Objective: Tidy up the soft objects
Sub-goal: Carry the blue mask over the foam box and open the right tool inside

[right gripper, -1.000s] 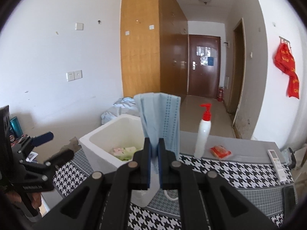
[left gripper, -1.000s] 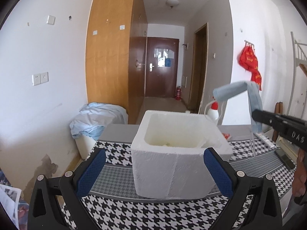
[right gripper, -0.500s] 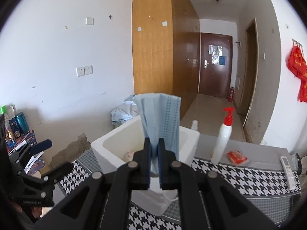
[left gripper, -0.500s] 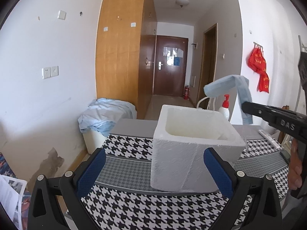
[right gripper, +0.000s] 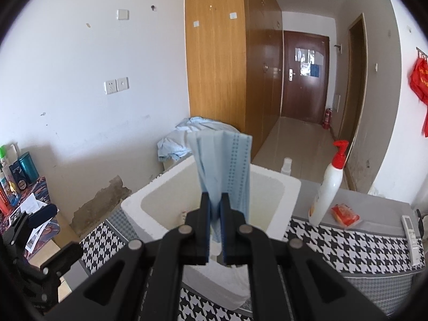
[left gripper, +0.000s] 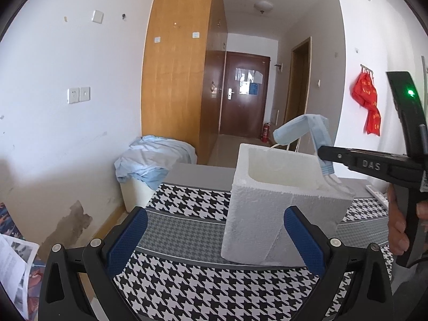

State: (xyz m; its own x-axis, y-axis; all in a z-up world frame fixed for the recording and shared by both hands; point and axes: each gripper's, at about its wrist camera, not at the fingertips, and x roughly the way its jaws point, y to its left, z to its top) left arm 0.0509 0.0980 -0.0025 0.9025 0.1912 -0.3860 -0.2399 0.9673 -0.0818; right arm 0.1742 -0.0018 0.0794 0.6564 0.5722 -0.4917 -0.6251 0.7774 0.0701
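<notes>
The left claw (left gripper: 215,236) hangs spread and empty low over the houndstooth tabletop (left gripper: 187,206), just short of the white foam box (left gripper: 267,208). The right claw (right gripper: 214,227), pressed together on the blue face mask (right gripper: 227,165), has slid in from the side over the last second, so the mask now hangs above the box's opening; I'd say letting go comes next. The right view alone shows the pump bottle (right gripper: 327,187), red packet (right gripper: 345,214) and remote (right gripper: 410,232) beyond; the left view alone shows the person's hand (left gripper: 401,222).
</notes>
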